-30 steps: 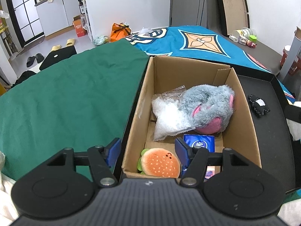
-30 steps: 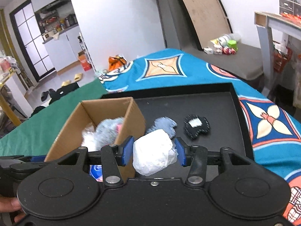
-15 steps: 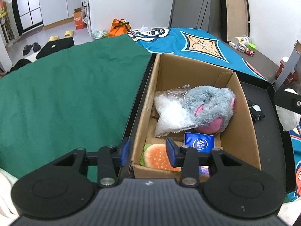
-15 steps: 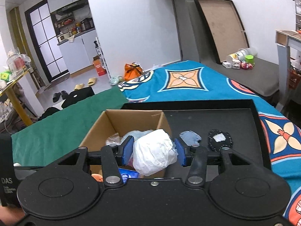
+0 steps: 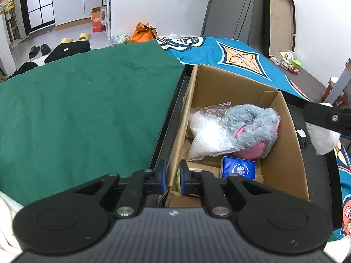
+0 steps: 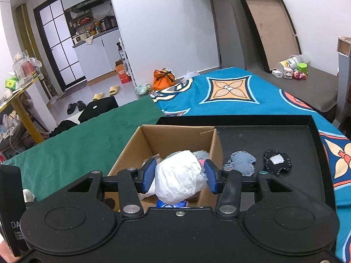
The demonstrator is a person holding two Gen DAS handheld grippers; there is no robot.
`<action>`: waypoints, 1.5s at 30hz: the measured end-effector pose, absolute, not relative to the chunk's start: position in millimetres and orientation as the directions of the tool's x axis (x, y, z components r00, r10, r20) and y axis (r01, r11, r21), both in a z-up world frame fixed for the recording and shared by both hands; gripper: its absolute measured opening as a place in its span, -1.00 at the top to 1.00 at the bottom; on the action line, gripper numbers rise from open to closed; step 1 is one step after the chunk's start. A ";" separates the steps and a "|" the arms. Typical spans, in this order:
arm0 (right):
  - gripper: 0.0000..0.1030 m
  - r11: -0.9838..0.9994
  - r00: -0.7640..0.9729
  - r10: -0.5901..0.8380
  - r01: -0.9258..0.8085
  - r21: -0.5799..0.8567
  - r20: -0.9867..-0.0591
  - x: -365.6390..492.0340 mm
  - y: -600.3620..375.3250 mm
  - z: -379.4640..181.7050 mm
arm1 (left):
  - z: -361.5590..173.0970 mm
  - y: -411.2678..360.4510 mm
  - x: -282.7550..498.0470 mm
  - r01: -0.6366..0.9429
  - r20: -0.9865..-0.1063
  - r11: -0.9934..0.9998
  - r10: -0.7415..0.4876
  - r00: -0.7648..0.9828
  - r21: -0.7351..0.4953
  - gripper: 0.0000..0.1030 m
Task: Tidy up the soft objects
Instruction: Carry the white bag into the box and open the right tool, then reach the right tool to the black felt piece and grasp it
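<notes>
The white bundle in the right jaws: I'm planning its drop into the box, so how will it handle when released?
The white bundle looks crumpled and wrinkled, so probably soft and squashy. It bulges past the right gripper, suggesting little stiffness. Likely light; it should land softly in the cardboard box without rolling.

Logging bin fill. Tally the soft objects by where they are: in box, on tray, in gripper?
In cardboard box: 4 (grey plush, clear bag, blue tissue pack, burger toy)
On black tray: 2 (grey patch, black patch)
In right gripper: 1 (white bundle)
Total: 7
</notes>
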State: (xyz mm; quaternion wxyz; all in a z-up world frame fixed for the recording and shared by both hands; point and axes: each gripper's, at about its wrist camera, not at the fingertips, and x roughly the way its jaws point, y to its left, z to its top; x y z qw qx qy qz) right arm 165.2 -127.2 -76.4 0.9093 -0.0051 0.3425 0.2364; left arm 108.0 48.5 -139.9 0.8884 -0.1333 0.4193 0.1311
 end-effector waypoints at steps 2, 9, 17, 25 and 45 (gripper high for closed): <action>0.04 0.882 0.644 0.435 -0.447 0.153 -0.629 164.8 -123.0 -76.9 | -139.6 49.0 107.2 -0.345 -0.779 0.929 0.118 0.616 -0.133 0.78; -0.22 0.898 0.683 0.403 -0.423 0.119 -0.609 165.5 -132.9 -68.1 | -138.9 50.0 107.9 -0.356 -0.776 0.926 0.130 0.617 -0.128 0.78; -0.22 0.924 0.686 0.354 -0.360 0.126 -0.635 175.9 -155.8 -77.2 | -136.6 44.6 112.0 -0.354 -0.785 0.931 0.151 0.601 -0.092 0.78; -0.22 0.930 0.676 0.345 -0.339 0.140 -0.651 182.5 -169.0 -86.6 | -131.9 36.2 118.0 -0.349 -0.778 0.936 0.191 0.598 -0.038 0.73; -0.20 0.949 0.656 0.306 -0.268 0.165 -0.690 221.2 -214.3 -112.6 | -131.3 13.1 146.3 -0.362 -0.781 0.930 0.274 0.561 0.067 0.09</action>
